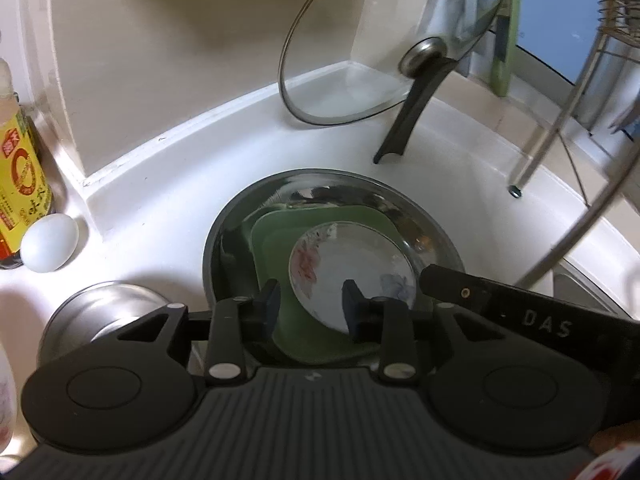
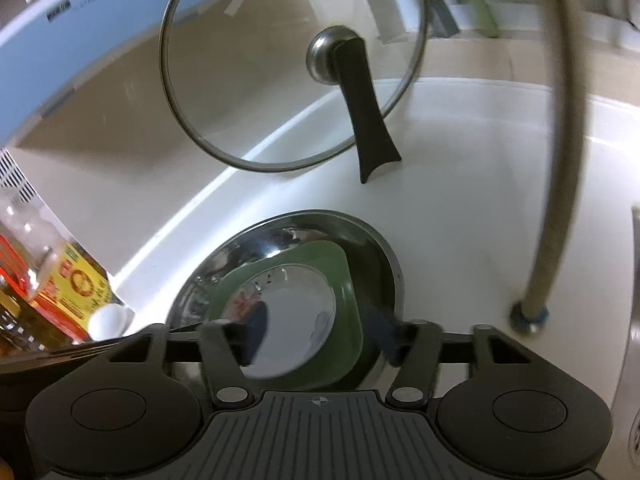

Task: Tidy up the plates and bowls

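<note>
A large steel bowl (image 1: pixel 424 216) sits on the white counter. Inside it lies a green square plate (image 1: pixel 276 236), and on that a small white floral plate (image 1: pixel 360 256). My left gripper (image 1: pixel 312 304) is open, its fingers hovering over the near edge of the floral plate. My right gripper (image 2: pixel 320 340) is open above the same stack: steel bowl (image 2: pixel 256 244), green plate (image 2: pixel 344 272), floral plate (image 2: pixel 296 316). Part of the right gripper shows in the left wrist view (image 1: pixel 520 312). A second upturned steel bowl (image 1: pixel 100 312) sits at the left.
A glass pan lid (image 1: pixel 360 64) with a black handle leans against the wall behind; it also shows in the right wrist view (image 2: pixel 280 80). A yellow-labelled bottle (image 1: pixel 20 184) and a white egg (image 1: pixel 50 242) stand left. A metal rack leg (image 1: pixel 532 160) and a curved faucet pipe (image 2: pixel 560 160) are right.
</note>
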